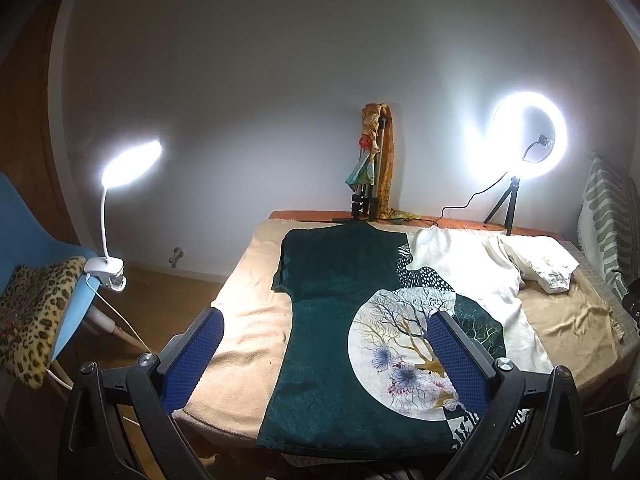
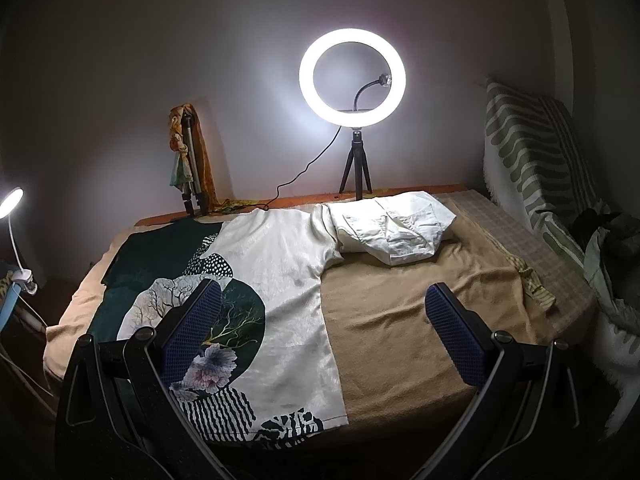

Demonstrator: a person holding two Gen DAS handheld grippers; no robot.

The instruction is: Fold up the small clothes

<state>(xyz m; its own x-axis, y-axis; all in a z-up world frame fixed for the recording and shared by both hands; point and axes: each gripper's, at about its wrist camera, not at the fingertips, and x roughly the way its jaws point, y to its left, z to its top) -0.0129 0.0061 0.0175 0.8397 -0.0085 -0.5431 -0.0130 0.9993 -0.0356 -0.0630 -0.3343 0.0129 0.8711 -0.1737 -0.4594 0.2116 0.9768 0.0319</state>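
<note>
- Blue-padded fingers (image 1: 200, 356) of the left gripper (image 1: 326, 356) fill the bottom of the left wrist view, spread wide with nothing between them.
- Just beyond them lies the dark green and cream short-sleeved T-shirt with a printed tree-and-flower circle (image 1: 360, 320), spread flat on a tan blanket (image 1: 248, 332) that covers the desk.
- Its long axis runs straight away from both cameras: hem at the near desk edge, collar towards the far wall.
- From the left gripper, the green half and its sleeve (image 1: 282, 276) sit ahead and slightly left; the near hem lies directly under the fingers.
- The right gripper (image 2: 322, 328) is likewise wide apart and empty, with its left finger over the print and its right finger over bare blanket.
- From this side, the shirt's cream half (image 2: 288, 280) lies ahead and to the left, so each hand is nearer its own side of the garment.
- A crumpled white garment (image 2: 396, 228) lies at the far right, touching the shirt's cream sleeve (image 2: 330, 232).
- My guess is that folding has not yet begun, and the coming move depends on each gripper reaching its own edge of the shirt.
- A glowing ring light on a small tripod (image 2: 352, 76) stands at the back, and a clip-on lamp (image 1: 130, 164) shines from the left.
</note>
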